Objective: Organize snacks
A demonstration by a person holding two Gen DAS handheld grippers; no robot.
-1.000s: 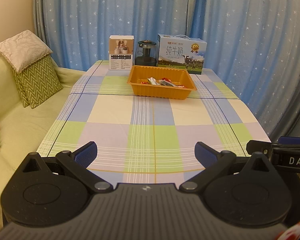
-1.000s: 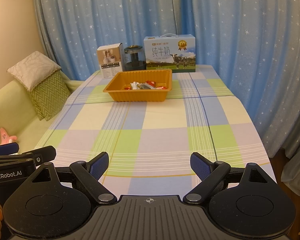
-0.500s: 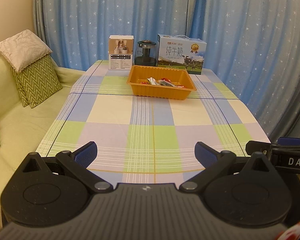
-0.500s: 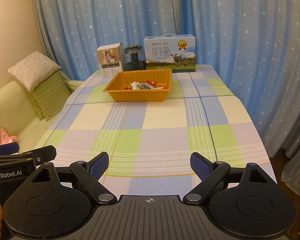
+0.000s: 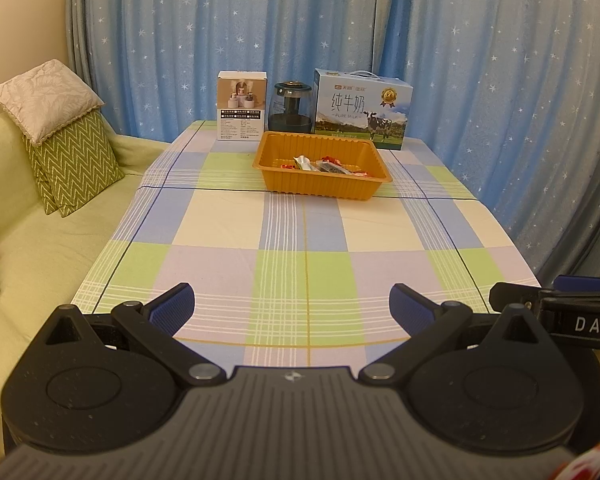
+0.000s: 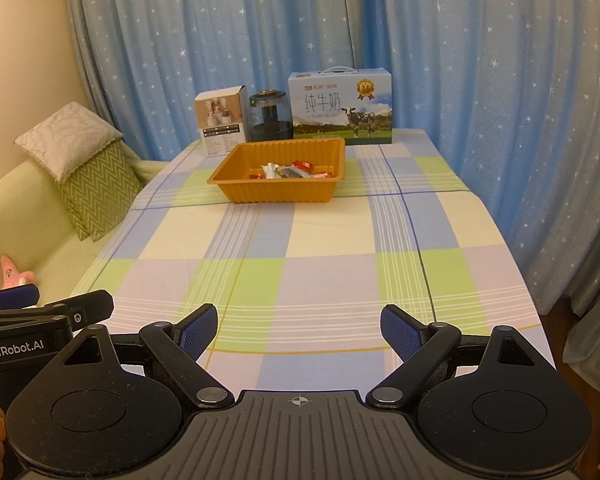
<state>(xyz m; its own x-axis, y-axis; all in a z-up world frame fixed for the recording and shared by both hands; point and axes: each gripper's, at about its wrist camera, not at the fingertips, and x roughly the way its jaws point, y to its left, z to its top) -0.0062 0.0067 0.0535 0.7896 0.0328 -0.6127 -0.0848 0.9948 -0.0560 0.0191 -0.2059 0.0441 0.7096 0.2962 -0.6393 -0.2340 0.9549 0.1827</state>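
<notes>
My left fingers (image 5: 291,307) and right fingers (image 6: 299,328) are both spread and hold nothing, low over the near bench (image 5: 300,232). The snacks (image 5: 324,166) lie in the orange tray (image 5: 320,190) at the far end. They look light, crinkly and slippery; I'd pinch each wrapper across its flat middle.

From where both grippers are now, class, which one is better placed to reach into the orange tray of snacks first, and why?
Marginally the left gripper, though it is close. Both are open, empty and back at the near table edge. In the left view the orange tray sits almost straight ahead; from the right gripper it lies slightly left.
</notes>
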